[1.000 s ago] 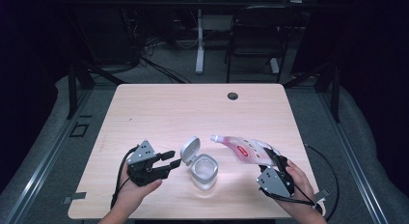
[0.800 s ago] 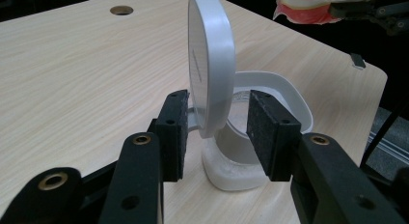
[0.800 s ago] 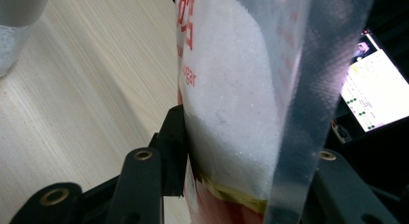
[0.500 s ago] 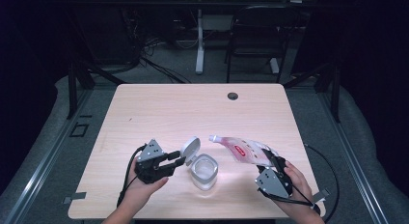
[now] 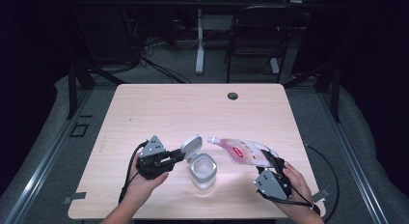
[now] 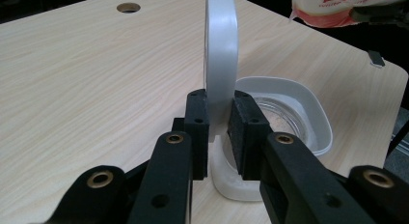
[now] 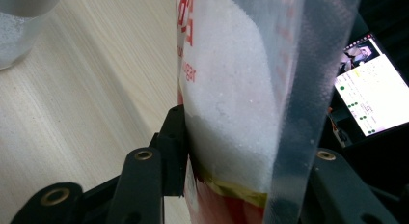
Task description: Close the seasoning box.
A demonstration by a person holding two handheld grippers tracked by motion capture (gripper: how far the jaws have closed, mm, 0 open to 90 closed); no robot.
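While my left gripper (image 5: 174,158) has just been closing, its pads now clamp the lid (image 6: 221,60), which stands on edge, hinged up beside the open jar (image 5: 203,171) near the table's (image 5: 193,108) front edge. My right gripper (image 5: 272,162) is clamped on the bag (image 7: 236,98) of white grains, held tilted, its spout pointing toward the jar, above the table.
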